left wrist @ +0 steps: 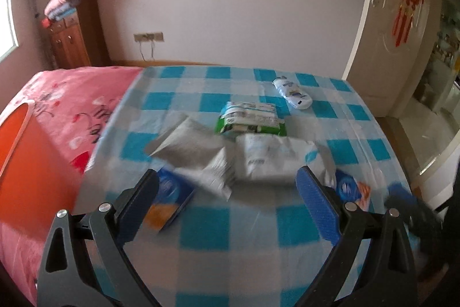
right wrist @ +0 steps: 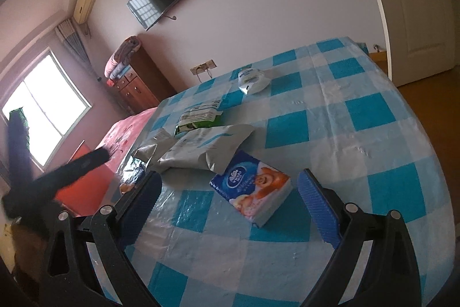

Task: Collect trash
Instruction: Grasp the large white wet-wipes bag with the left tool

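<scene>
Trash lies on a blue-and-white checked table (left wrist: 253,223). Through the left wrist camera I see a white bottle (left wrist: 291,92) lying at the back, a green packet (left wrist: 250,117), two crumpled grey mailer bags (left wrist: 187,146) (left wrist: 270,157), and blue tissue packs at left (left wrist: 169,197) and right (left wrist: 352,189). My left gripper (left wrist: 228,173) is open just short of the grey bags, holding nothing. My right gripper (right wrist: 230,176) is also open and holds nothing, with a blue tissue pack (right wrist: 253,189) lying just ahead between its fingers. Behind it are a grey bag (right wrist: 201,148), the green packet (right wrist: 201,117) and the bottle (right wrist: 253,79).
An orange bin (left wrist: 26,163) stands left of the table beside a pink bed (left wrist: 72,99). A wooden cabinet (left wrist: 72,42) is against the far wall, a white door (left wrist: 382,33) at right. The other gripper shows blurred at the left in the right wrist view (right wrist: 57,171).
</scene>
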`<state>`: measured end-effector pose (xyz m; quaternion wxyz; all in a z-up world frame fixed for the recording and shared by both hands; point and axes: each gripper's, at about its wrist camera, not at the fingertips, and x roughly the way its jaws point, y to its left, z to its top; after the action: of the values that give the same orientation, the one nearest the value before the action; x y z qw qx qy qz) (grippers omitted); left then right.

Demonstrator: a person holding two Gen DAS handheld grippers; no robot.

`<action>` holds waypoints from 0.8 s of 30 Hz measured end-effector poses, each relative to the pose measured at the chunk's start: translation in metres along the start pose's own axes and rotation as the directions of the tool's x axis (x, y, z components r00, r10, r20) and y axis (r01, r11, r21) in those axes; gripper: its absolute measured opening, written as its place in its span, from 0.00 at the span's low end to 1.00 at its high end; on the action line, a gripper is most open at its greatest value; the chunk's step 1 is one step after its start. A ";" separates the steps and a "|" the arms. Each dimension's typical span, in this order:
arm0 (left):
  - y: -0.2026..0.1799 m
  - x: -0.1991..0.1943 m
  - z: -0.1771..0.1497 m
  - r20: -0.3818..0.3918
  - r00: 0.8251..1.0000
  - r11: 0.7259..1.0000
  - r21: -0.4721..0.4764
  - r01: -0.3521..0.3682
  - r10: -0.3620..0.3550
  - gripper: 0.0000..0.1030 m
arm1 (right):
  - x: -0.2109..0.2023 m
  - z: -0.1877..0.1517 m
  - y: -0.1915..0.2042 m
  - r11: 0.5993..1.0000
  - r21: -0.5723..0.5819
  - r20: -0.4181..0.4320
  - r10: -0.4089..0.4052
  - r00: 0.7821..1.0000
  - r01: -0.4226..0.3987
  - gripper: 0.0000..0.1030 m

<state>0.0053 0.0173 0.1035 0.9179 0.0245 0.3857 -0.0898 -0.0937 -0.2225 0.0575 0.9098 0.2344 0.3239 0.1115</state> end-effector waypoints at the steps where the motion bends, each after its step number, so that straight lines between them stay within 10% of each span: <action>1: -0.004 0.009 0.008 -0.006 1.000 1.000 0.003 0.005 -0.005 0.94 | 0.001 -0.001 -0.002 1.000 0.002 -0.004 0.002 1.000 -0.002 0.92; 13: -0.026 0.073 0.044 -0.145 0.987 0.992 -0.116 0.048 -0.065 0.94 | 0.008 -0.001 -0.019 0.998 0.027 -0.029 0.053 0.998 -0.053 0.92; 24: -0.012 0.049 -0.030 -0.138 0.965 0.866 -0.483 0.131 -0.223 0.92 | 0.003 0.003 -0.033 0.996 0.051 -0.017 0.073 0.997 -0.072 0.92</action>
<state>0.0154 0.0016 0.0478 0.8432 -0.2259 0.4820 -0.0749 -0.0877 -0.2510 0.0418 0.8958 0.2680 0.3264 0.1383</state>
